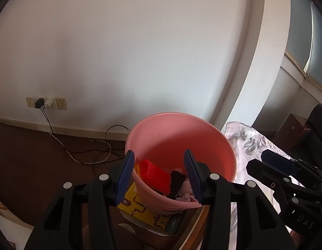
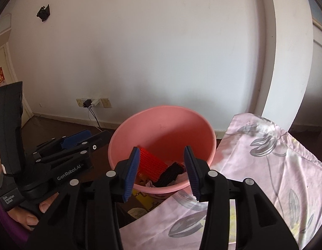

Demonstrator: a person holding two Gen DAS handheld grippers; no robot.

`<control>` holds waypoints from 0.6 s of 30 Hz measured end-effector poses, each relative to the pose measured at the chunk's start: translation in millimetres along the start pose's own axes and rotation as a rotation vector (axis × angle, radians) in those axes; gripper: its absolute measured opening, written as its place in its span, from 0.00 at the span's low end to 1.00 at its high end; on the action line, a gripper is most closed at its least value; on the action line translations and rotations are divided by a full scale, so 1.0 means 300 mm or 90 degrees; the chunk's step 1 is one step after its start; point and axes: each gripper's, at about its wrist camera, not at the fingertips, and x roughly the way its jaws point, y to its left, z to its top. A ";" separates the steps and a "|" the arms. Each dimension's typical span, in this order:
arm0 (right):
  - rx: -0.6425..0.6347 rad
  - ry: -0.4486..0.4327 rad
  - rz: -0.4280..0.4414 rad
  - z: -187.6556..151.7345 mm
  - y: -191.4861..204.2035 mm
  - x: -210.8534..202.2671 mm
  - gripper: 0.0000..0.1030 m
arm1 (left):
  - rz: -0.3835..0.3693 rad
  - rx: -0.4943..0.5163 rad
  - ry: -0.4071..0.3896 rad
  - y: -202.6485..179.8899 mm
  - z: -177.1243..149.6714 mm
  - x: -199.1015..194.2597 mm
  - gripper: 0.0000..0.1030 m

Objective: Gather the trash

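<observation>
Both handheld grippers hover over a round pink plastic bucket [image 1: 181,137]. Left gripper [image 1: 159,177]: blue ribbed pads parted, nothing between them. Right gripper [image 2: 162,173]: jaws released, pads apart and empty. Inside the bucket lie a red ribbed plastic piece [image 2: 150,162], a black ribbed piece [image 2: 171,173] and crumpled white paper [image 1: 185,198]. Beside the bucket to the right, a pink floral cloth [image 2: 275,166] lies spread. Black and white cables [image 1: 81,154] trail across the dark floor from a wall socket [image 1: 46,103].

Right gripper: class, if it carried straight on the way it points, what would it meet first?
Most likely the pink bucket, entering its open mouth toward the red and black trash inside; depth is uncertain. The right gripper holds nothing.
</observation>
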 end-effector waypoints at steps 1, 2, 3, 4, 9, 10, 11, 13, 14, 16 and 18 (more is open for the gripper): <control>-0.001 -0.002 -0.001 -0.002 0.002 -0.009 0.43 | 0.000 0.000 -0.001 -0.003 -0.001 -0.006 0.47; -0.001 -0.004 -0.003 -0.003 0.007 -0.014 0.43 | 0.000 0.001 -0.003 -0.005 -0.001 -0.012 0.47; -0.002 -0.007 -0.001 -0.007 0.007 -0.020 0.43 | -0.001 0.001 -0.004 -0.006 -0.001 -0.016 0.47; -0.002 -0.008 -0.001 -0.009 0.007 -0.024 0.43 | -0.001 0.003 -0.006 -0.009 -0.001 -0.023 0.47; -0.002 -0.012 -0.006 -0.016 0.008 -0.033 0.43 | -0.001 0.007 -0.010 -0.023 -0.002 -0.044 0.49; -0.002 -0.014 -0.007 -0.017 0.008 -0.037 0.43 | -0.001 0.007 -0.011 -0.026 -0.003 -0.048 0.50; -0.003 -0.016 -0.009 -0.018 0.009 -0.040 0.43 | -0.001 0.008 -0.011 -0.027 -0.003 -0.051 0.52; -0.006 -0.021 -0.013 -0.020 0.011 -0.047 0.43 | 0.000 0.009 -0.013 -0.033 -0.005 -0.058 0.55; -0.008 -0.025 -0.016 -0.022 0.013 -0.053 0.43 | 0.000 0.009 -0.014 -0.035 -0.006 -0.061 0.57; -0.010 -0.031 -0.021 -0.026 0.015 -0.060 0.43 | -0.001 0.010 -0.015 -0.041 -0.009 -0.067 0.58; -0.008 -0.036 -0.028 -0.033 0.014 -0.066 0.43 | 0.001 0.013 -0.012 -0.049 -0.014 -0.070 0.60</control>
